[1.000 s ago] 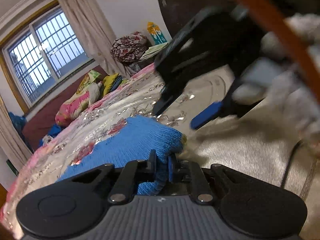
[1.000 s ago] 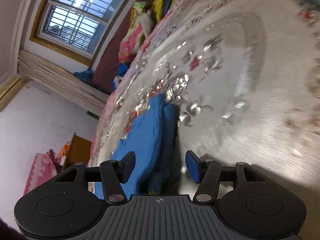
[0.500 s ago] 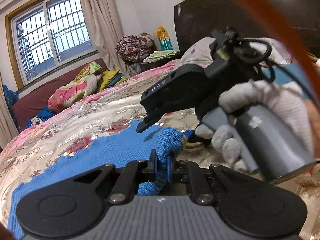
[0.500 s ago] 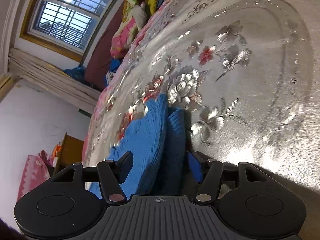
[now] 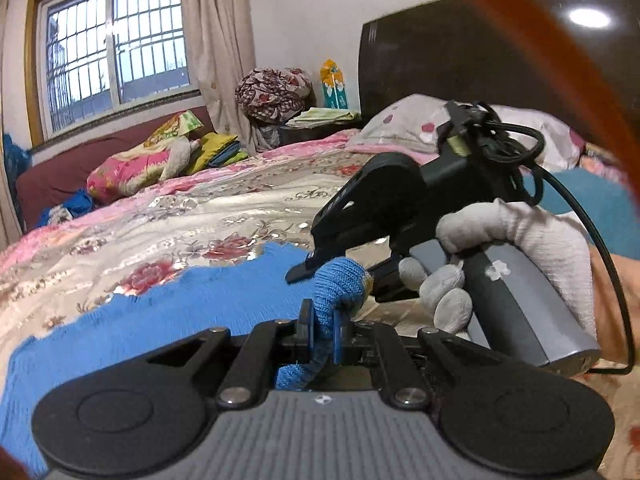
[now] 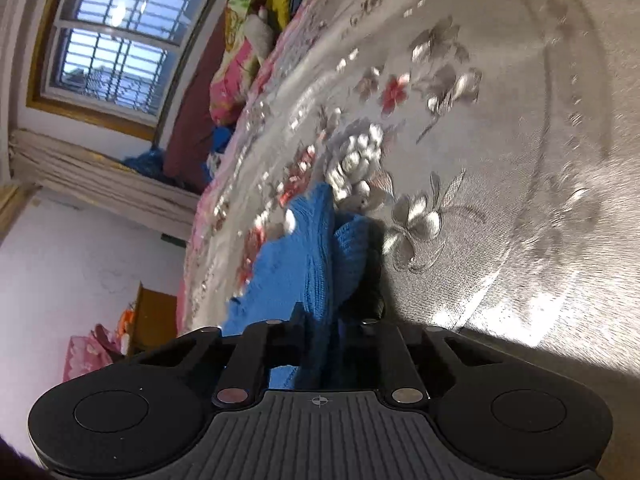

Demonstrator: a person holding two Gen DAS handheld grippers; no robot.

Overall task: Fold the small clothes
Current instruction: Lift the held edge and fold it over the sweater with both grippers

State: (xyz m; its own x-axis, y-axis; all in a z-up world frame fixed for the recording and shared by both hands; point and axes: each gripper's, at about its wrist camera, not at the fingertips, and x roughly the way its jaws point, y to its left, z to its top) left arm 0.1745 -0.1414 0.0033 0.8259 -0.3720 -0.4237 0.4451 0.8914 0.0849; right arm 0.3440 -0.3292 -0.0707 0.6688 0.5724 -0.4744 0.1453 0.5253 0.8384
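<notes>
Your right hand-held gripper [image 6: 320,330] has just squeezed closed, and now it pinches a bunched bit of the blue knit garment [image 5: 160,312]. Half a second ago its jaws were spread around that knit. Your left hand-held gripper [image 5: 320,334] is pinching a rolled edge of it too. With both ends held, I think you can start the fold. The garment lies on the flowery bed [image 5: 224,216], and its long side runs from the bottom middle toward the lower left in the left wrist view.
</notes>
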